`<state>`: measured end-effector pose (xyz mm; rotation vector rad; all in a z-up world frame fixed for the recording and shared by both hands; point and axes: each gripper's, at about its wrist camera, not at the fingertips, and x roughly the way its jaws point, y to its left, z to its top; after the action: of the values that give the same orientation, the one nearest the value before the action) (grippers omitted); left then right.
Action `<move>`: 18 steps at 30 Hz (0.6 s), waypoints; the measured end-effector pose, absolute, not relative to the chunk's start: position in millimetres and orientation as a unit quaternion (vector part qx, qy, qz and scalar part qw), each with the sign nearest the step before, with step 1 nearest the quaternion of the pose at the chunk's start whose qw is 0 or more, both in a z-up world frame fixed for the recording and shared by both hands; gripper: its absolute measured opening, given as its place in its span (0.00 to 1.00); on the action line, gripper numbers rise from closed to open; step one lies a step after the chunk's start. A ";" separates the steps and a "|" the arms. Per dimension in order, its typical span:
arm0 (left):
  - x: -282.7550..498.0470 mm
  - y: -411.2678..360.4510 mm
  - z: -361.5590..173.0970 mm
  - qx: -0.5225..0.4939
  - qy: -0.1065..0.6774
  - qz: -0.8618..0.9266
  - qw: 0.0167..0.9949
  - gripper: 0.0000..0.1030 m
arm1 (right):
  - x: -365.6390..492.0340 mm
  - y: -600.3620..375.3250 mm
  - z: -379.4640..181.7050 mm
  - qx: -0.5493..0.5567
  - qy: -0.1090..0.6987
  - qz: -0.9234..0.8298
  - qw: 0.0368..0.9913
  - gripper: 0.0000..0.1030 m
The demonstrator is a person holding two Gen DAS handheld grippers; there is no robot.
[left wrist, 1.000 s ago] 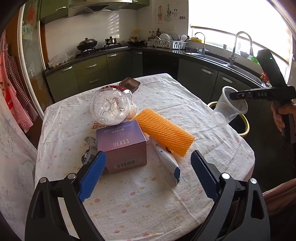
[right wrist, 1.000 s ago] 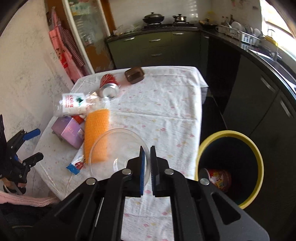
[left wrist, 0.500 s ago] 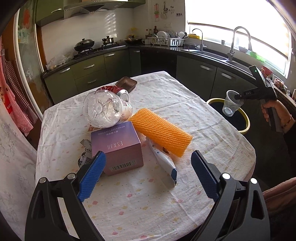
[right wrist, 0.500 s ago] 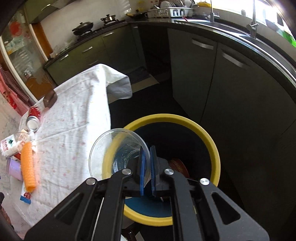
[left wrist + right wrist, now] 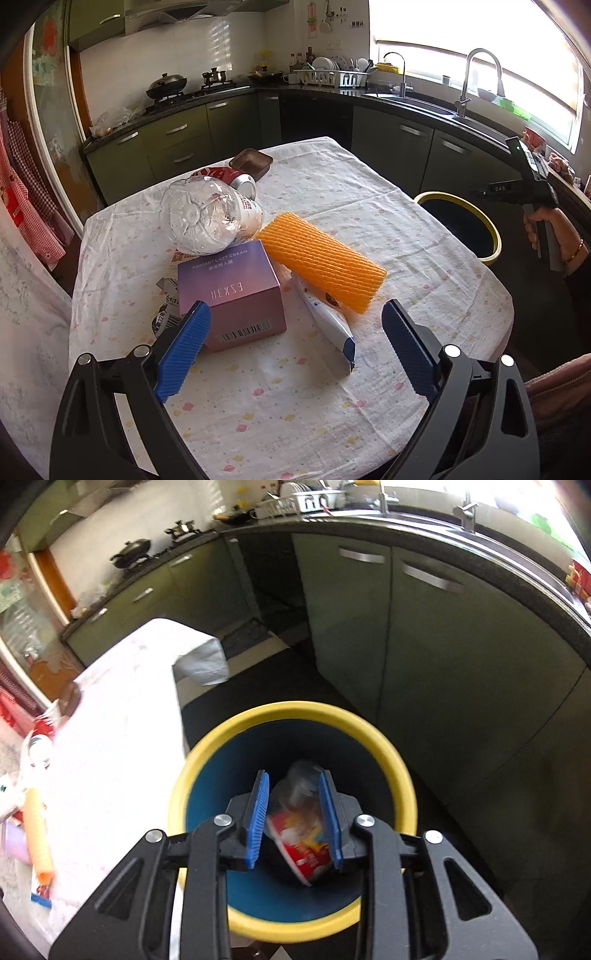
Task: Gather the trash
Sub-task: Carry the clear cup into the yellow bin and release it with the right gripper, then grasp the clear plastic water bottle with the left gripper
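Note:
My right gripper point(image 5: 293, 786) hangs over the yellow-rimmed bin point(image 5: 207, 753) with its jaws opening and nothing pressed between the pads. The clear plastic cup point(image 5: 301, 779) lies down inside the bin on a red printed tub point(image 5: 306, 845). In the left wrist view the same bin point(image 5: 493, 236) stands beside the table and the right gripper point(image 5: 476, 192) is above it without the cup. My left gripper point(image 5: 293, 319) is open above the table's near part. Ahead of it lie a pink box point(image 5: 229, 291), a clear bottle point(image 5: 207, 218), an orange foam sleeve point(image 5: 321, 262) and a white tube point(image 5: 328, 325).
A red can point(image 5: 232, 177) and a brown tray point(image 5: 251, 164) lie at the table's far side. Dark green cabinets point(image 5: 424, 635) and a counter with sink point(image 5: 424, 103) curve around behind the bin. A person's hand point(image 5: 546, 229) holds the right gripper's handle.
The right gripper carried the clear cup from over the table to above the bin, then its jaws parted and the cup dropped into the bin. The left gripper stayed put.

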<state>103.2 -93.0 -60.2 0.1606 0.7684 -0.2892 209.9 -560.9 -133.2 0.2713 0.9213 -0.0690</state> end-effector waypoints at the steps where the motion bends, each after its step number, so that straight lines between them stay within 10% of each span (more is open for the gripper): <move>1: 103.7 -92.2 -60.2 0.077 0.374 -0.141 0.913 0.90 | 205.9 -556.1 -132.0 0.130 0.440 -0.027 0.888 0.29; 18: 158.4 -52.7 -29.5 0.046 0.381 -0.125 0.915 0.95 | 172.4 -476.6 -128.5 0.106 0.429 0.062 0.895 0.33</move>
<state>158.4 -52.7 -29.5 0.0939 0.7835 -0.2568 172.4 -476.6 -128.5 0.2190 0.8896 0.1284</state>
